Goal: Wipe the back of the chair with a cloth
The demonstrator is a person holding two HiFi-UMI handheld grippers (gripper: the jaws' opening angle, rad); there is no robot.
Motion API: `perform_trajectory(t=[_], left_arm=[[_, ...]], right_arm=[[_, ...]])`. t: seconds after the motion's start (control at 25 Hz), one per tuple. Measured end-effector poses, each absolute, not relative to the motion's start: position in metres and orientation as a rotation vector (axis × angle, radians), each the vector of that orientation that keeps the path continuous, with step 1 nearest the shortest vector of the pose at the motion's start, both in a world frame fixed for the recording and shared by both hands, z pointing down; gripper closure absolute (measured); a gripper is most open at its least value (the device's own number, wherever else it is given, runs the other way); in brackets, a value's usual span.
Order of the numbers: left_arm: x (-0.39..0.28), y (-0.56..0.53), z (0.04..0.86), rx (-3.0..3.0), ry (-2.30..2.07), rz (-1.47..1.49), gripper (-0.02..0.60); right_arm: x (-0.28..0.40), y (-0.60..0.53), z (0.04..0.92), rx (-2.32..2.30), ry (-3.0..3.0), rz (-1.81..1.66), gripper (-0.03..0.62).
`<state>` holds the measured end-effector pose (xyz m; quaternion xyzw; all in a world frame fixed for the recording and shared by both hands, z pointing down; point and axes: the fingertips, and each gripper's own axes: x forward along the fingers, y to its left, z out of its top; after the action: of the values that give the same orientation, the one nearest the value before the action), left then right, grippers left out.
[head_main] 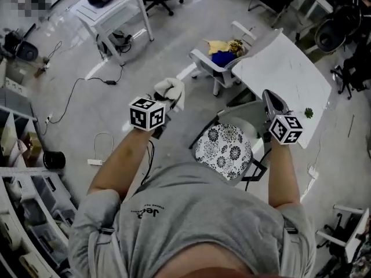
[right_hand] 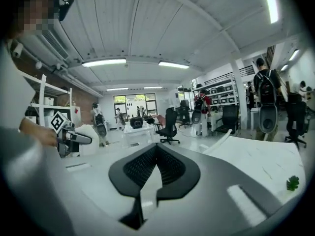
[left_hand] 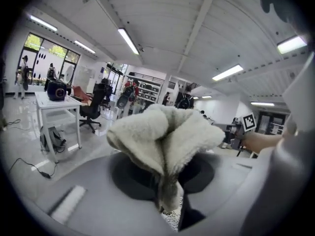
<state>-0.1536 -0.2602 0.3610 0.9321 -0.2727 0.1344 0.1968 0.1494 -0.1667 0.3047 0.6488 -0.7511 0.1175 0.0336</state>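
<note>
A fluffy white cloth point(head_main: 171, 90) is bunched in my left gripper point(head_main: 164, 101), which is shut on it and held up at the left. In the left gripper view the cloth point(left_hand: 162, 132) fills the middle and rises out of the left gripper point(left_hand: 165, 181). Below and between my hands stands a grey chair with a floral cushion point(head_main: 225, 149). My right gripper point(head_main: 270, 98) is held up over the chair's right side, shut and holding nothing. Its pads meet at the tip in the right gripper view, at the right gripper point(right_hand: 156, 146). Neither gripper touches the chair.
A white table point(head_main: 290, 68) lies just beyond the chair, with a small green thing point(head_main: 309, 113) near its edge. A white chair point(head_main: 217, 68) carrying blue and yellow items stands behind. A small white table point(head_main: 113, 13), floor cables point(head_main: 75, 91) and shelving point(head_main: 17, 172) are at the left.
</note>
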Motion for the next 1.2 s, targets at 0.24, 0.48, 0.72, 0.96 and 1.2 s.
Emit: perform_trajectory(t=[0.24, 0.48, 0.72, 0.96, 1.2], left_arm=[[-0.253, -0.258, 0.321, 2.612, -0.975, 0.25, 0.439], [-0.317, -0.254, 0.302, 2.634, -1.021, 0.228, 0.439], [-0.347, -0.253, 0.288, 2.645, -1.028, 0.192, 0.439], [-0.354, -0.25, 0.282, 2.653, -1.022, 0.169, 0.437], [-0.356, -0.25, 0.285, 2.625, -1.014, 0.149, 0.438]], right_arm=[[0.051, -0.222, 0.281, 1.759, -2.459, 0.279, 0.59], [-0.034, -0.237, 0.266, 1.65, -2.527, 0.25, 0.589], [-0.093, -0.238, 0.278, 1.561, -2.555, 0.282, 0.591], [-0.107, -0.242, 0.273, 1.544, -2.592, 0.295, 0.591], [-0.106, -0.25, 0.272, 1.527, -2.588, 0.279, 0.591]])
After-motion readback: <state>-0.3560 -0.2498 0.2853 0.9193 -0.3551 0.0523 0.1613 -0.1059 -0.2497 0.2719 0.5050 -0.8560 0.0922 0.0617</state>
